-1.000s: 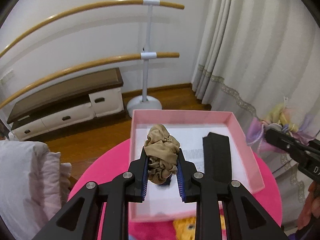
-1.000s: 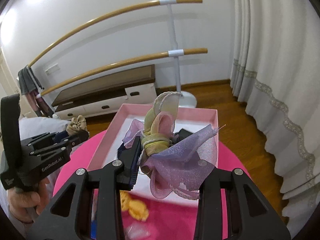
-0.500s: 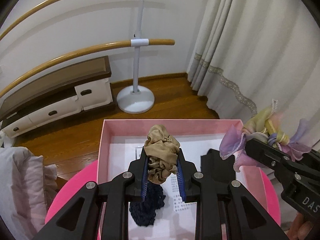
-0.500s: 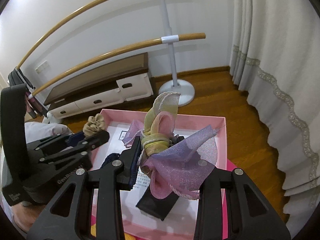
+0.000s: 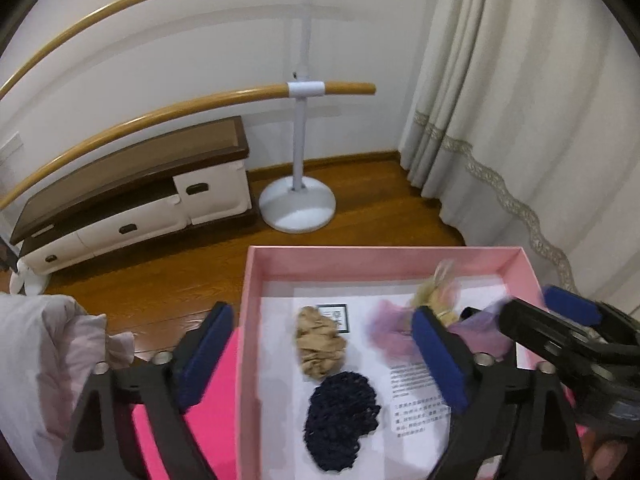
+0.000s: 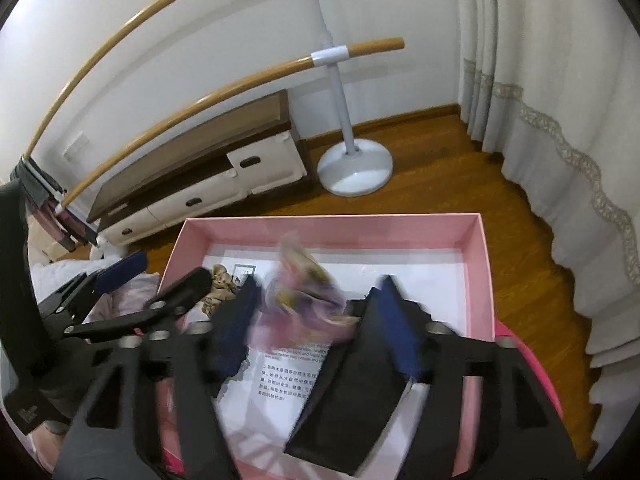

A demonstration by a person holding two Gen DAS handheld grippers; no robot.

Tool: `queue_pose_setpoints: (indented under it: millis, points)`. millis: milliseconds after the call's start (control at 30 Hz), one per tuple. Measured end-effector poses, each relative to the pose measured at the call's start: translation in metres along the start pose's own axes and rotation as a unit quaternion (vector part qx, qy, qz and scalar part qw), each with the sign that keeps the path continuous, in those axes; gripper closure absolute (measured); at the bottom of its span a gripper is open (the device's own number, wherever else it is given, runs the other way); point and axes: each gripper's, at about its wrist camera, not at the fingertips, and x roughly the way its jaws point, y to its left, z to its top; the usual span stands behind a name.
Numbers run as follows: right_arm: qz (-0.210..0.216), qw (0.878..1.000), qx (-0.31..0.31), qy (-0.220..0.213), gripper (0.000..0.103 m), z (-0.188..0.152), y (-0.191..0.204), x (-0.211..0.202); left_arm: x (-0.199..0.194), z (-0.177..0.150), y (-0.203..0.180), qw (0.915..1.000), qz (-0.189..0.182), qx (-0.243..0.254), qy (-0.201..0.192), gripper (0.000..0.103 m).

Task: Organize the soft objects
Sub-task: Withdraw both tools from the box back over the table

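The left hand-held gripper (image 5: 320,364) is opening, its jaws apart over the beige scrunchie (image 5: 320,346); the right hand-held gripper (image 6: 320,328) is opening around the blurred pastel scrunchie (image 6: 304,300), near the pink box's (image 6: 332,224) far edge.

Beige scrunchie (image 5: 320,342) lies crumpled in the pink box (image 5: 372,257); navy scrunchie (image 5: 342,420) touches it; pastel scrunchie (image 6: 304,300) blurred.
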Motion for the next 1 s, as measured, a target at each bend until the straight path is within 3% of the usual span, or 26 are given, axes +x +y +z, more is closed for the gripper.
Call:
queue_pose_setpoints:
  millis: [33, 67, 200, 400, 567, 767, 1000]
  points:
    - [0.005, 1.0, 0.007, -0.005, 0.001, -0.001, -0.002, -0.003, -0.006, -0.002, 0.001, 1.0, 0.003, -0.001, -0.008, 0.006]
    - [0.009, 1.0, 0.013, -0.007, 0.0, -0.001, -0.003, -0.005, -0.013, -0.004, 0.003, 0.9999, 0.008, -0.003, -0.012, 0.006]
    - [0.008, 0.999, 0.019, -0.026, 0.0, -0.004, -0.006, -0.027, -0.047, -0.017, 0.006, 0.9989, 0.015, 0.0, -0.044, 0.0]
    - [0.005, 0.998, 0.003, -0.061, 0.0, -0.024, 0.009, -0.081, -0.115, -0.071, 0.012, 0.9957, 0.041, 0.002, -0.083, 0.0]
    - [0.002, 0.995, -0.029, -0.091, 0.0, -0.061, 0.031, -0.127, -0.166, -0.133, 0.016, 0.9926, 0.048, -0.004, -0.112, 0.0]
    - [-0.003, 0.992, -0.052, -0.117, 0.0, -0.117, 0.045, -0.172, -0.223, -0.224, 0.029, 0.9913, 0.058, -0.046, -0.109, 0.0]
    - [-0.015, 0.99, -0.052, -0.132, 0.0, -0.179, 0.047, -0.205, -0.273, -0.299, 0.028, 0.9886, 0.067, -0.054, -0.124, 0.0]
